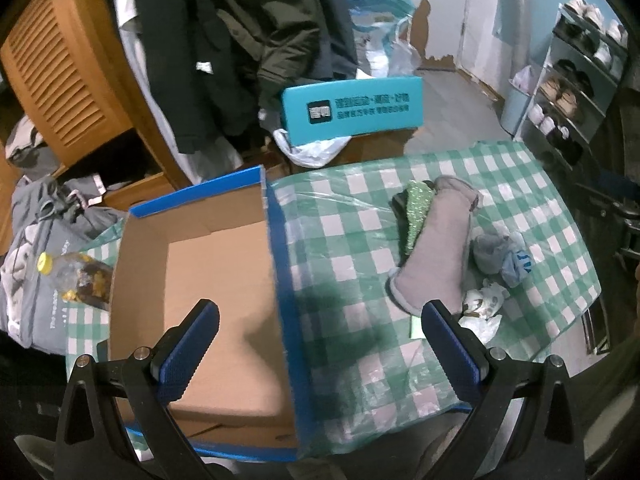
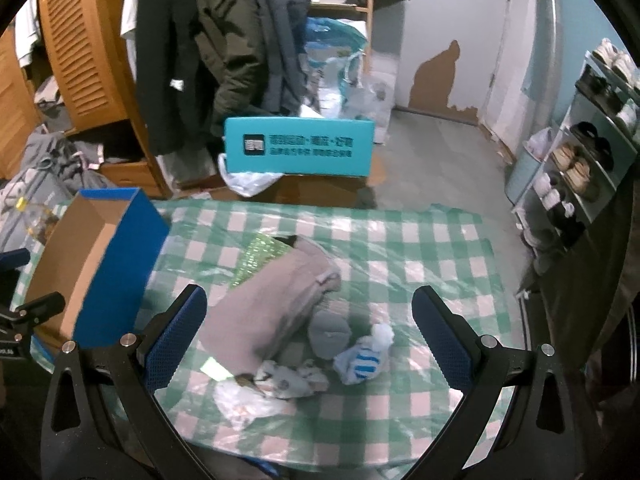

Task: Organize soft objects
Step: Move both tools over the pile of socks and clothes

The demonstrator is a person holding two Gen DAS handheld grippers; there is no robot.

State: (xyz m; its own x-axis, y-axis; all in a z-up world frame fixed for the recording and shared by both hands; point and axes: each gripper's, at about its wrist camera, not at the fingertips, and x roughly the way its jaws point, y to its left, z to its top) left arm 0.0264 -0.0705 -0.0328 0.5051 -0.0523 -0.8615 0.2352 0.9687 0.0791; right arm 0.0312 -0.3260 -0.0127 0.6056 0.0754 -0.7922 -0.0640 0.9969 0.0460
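While both grippers, left gripper (image 1: 320,336) and right gripper (image 2: 308,320), gape empty-handed, the blue cardboard box (image 1: 280,240) holds nothing.

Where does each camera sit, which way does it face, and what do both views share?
Left wrist: on the left gripper, looking down into the empty blue box; its open fingers show.
Right wrist: on the right gripper, facing the grey cloth and socks; open fingers show.
Shared: box, cloth, checked tablecloth, teal sign.
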